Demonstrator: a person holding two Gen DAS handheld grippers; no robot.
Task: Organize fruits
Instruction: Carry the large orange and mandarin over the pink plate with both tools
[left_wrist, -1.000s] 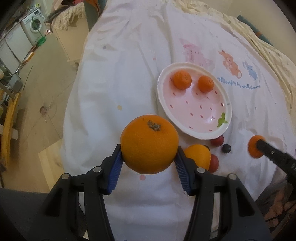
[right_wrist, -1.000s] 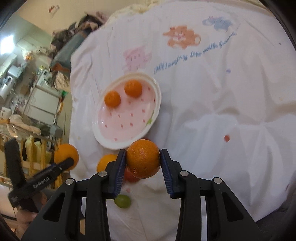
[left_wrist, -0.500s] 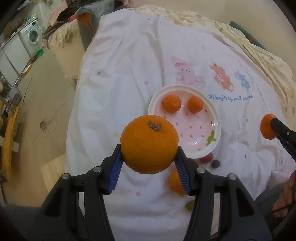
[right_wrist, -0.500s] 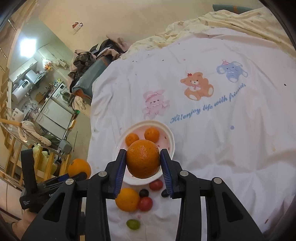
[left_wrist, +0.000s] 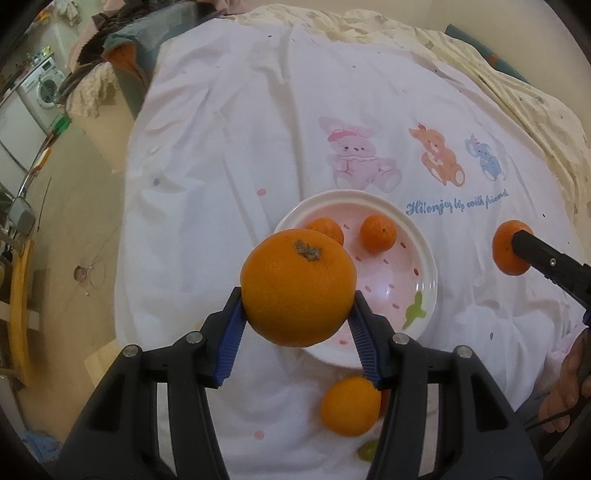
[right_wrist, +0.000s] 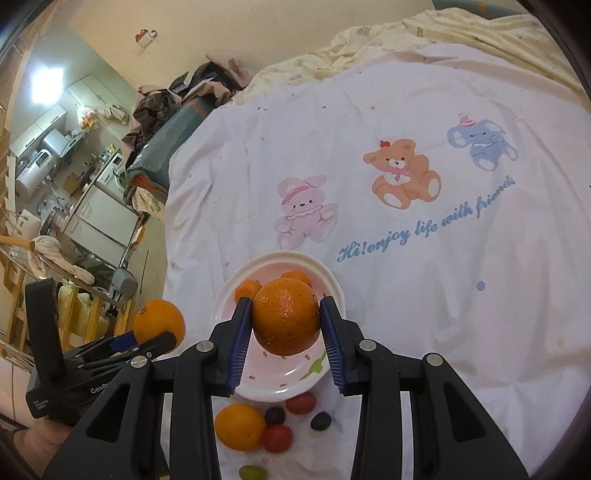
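My left gripper (left_wrist: 297, 314) is shut on a large orange (left_wrist: 298, 286), held in the air above the near left rim of the pink plate (left_wrist: 430, 273). Two small tangerines (left_wrist: 378, 233) lie at the plate's far side. My right gripper (right_wrist: 286, 325) is shut on a smaller orange (right_wrist: 286, 320), also held over the plate (right_wrist: 334, 284). In the left wrist view that orange (left_wrist: 508, 252) and its gripper show at the right; in the right wrist view the left gripper's orange (right_wrist: 159, 322) shows at the left. A loose orange (right_wrist: 239, 426) lies on the cloth before the plate.
Cherry tomatoes (right_wrist: 300, 402), dark grapes (right_wrist: 320, 421) and a green grape (right_wrist: 252, 471) lie on the white printed cloth (right_wrist: 424, 229) near the plate's front rim. The bed's left edge drops to the floor (left_wrist: 74, 221). A pile of clothes (right_wrist: 177, 99) sits at the far left corner.
Both grippers have drawn back and risen with their oranges, so the plate and loose fruit look smaller and lower. The grips have not changed.
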